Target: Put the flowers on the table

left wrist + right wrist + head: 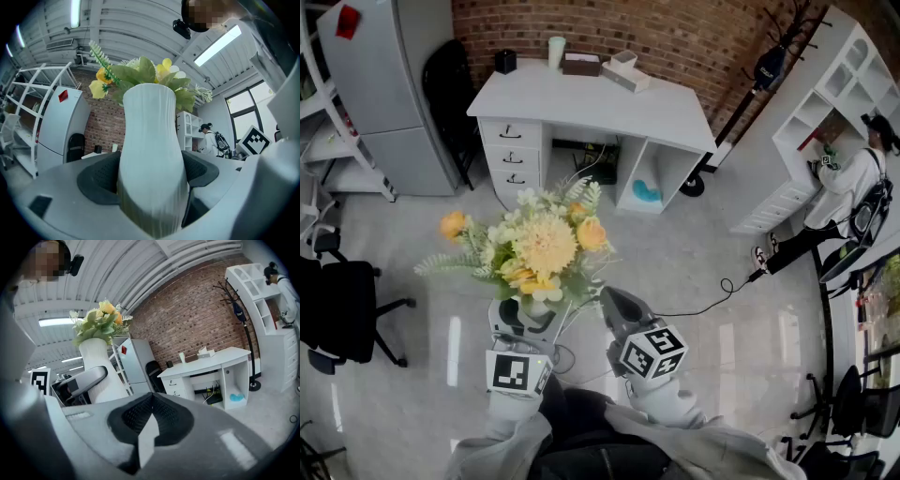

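A white ribbed vase point(151, 159) holds a bunch of yellow, orange and white flowers point(539, 244). My left gripper point(521, 323) is shut on the vase, its dark pads pressed to both sides of the neck; the vase stands upright above the floor. The flowers hide the vase in the head view. My right gripper point(619, 314) hangs just to the right of it, jaws shut with nothing between them; in the right gripper view the vase point(101, 366) shows to its left. The white desk point(591, 98) stands ahead by the brick wall.
On the desk lie a cup point(556, 52), a dark box point(581, 64) and a tissue box point(624, 70). A grey fridge point(394, 84) stands left, black office chairs point(342, 305) at far left. A person point(853, 192) stands by white shelving at right. A cable point(712, 291) crosses the floor.
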A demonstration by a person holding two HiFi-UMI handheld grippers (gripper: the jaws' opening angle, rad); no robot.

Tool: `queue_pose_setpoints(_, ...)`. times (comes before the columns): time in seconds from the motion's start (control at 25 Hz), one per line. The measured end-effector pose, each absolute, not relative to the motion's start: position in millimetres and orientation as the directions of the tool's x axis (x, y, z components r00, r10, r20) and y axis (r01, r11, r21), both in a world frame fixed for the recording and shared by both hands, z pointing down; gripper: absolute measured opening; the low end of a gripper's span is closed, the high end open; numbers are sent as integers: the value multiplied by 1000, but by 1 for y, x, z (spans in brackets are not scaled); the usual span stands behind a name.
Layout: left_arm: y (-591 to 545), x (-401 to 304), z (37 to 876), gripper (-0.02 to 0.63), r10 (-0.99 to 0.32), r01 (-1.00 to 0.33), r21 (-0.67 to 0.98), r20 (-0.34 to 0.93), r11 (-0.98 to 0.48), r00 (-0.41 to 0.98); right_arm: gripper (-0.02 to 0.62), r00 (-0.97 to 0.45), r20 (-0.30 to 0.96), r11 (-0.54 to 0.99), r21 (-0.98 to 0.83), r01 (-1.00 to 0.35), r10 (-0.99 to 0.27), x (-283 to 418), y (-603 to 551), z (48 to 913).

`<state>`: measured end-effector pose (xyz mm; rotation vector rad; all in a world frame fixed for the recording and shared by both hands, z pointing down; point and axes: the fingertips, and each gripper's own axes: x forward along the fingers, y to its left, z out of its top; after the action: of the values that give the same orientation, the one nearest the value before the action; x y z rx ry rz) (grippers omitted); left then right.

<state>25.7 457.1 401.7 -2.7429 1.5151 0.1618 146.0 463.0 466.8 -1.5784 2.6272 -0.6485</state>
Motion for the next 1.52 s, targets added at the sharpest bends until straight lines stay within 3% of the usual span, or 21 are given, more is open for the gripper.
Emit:
queue_pose_setpoints(0.8, 586, 56, 397, 410, -872, -869, 86, -83, -488, 482, 0, -512, 74, 443, -408, -798, -856, 183, 591, 437)
queue_pose_setpoints(1.52, 510, 48, 416, 410, -896, -895, 48, -34, -443, 442, 0, -581, 92, 486, -451, -749, -809, 159, 528, 449)
